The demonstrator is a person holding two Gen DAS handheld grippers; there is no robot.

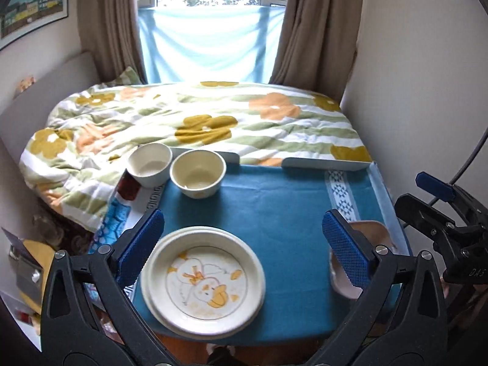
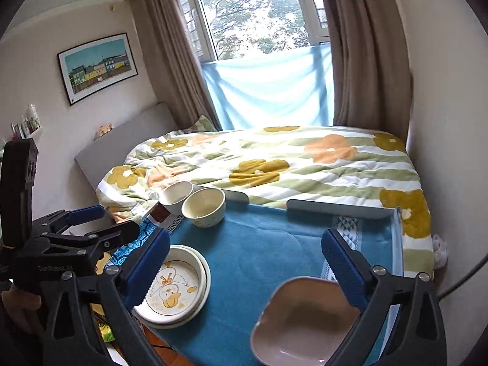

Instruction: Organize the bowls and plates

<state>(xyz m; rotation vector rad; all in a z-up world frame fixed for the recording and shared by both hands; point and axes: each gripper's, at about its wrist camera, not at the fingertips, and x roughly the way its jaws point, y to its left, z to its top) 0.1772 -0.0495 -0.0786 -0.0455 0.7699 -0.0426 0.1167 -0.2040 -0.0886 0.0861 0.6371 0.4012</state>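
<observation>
From the left wrist, the left hand-held gripper (image 1: 242, 245) is hanging with jaws wide apart above the duck plates (image 1: 202, 280), which are sitting stacked on the blue surface (image 1: 280, 201); two cream bowls (image 1: 197, 172) are standing at the far edge.

From the right wrist, the right hand-held gripper (image 2: 244, 267) is likewise gaping, empty, over the pink bowl (image 2: 305, 320). Gathering the bowls seems next.

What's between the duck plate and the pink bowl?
Nothing: bare blue cloth separates the duck plate from the pink bowl, clearest in the right wrist view.
</observation>
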